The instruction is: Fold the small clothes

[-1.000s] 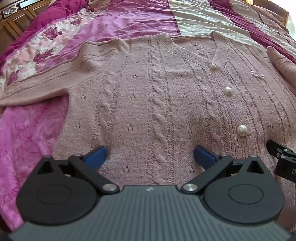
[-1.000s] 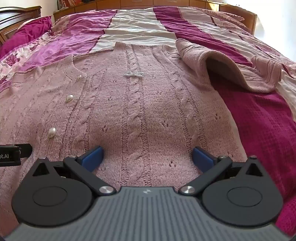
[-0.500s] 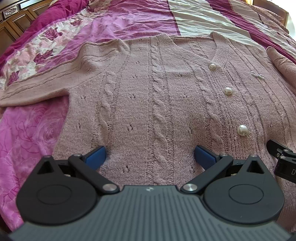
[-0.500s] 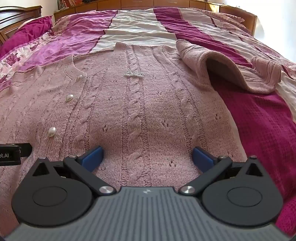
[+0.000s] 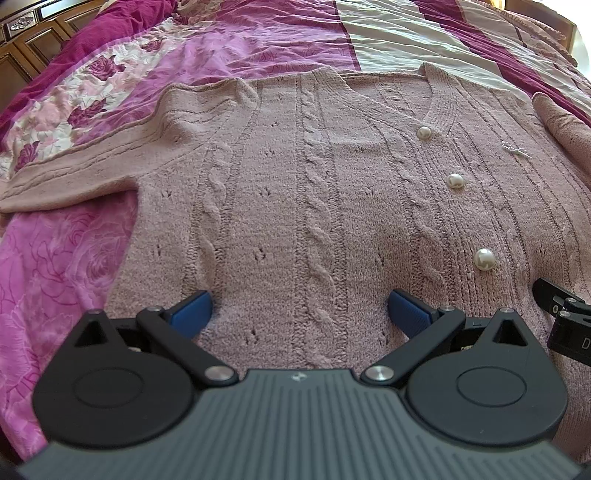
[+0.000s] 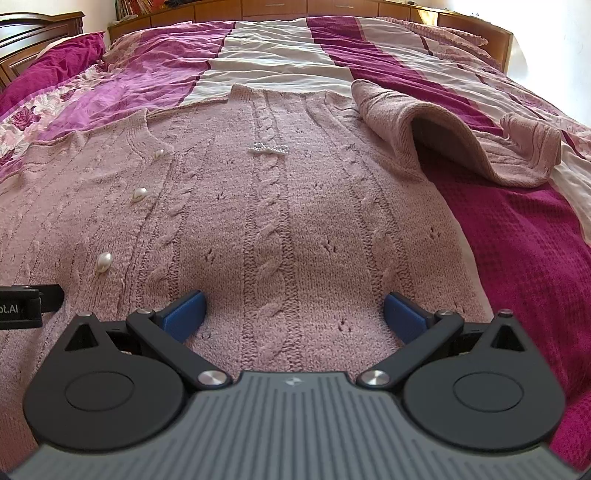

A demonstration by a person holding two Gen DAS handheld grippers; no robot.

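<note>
**Cardigan flat on bed, both grippers low over hem, jaws wide**

Pink cable-knit cardigan [image 5: 314, 192] lies front-up, spread across the bedspread [image 5: 258, 33], neckline away from the cameras. Three pearl buttons [image 5: 455, 181] run down the placket; small beaded bow [image 6: 269, 148] on the chest panel.

Left sleeve [image 5: 85, 162] lies out flat to the side. Right sleeve [image 6: 454, 136] is folded over itself, arched up off the cover.

Left gripper [image 5: 299, 308]: jaws spread wide, nothing between them, blue pads [image 5: 192, 308] close over the knit near the hem. Contact with the fabric possible, not resolvable from this angle.

Right gripper [image 6: 294, 310]: jaws likewise wide apart and empty, beside the left one, near the same hem.
</note>
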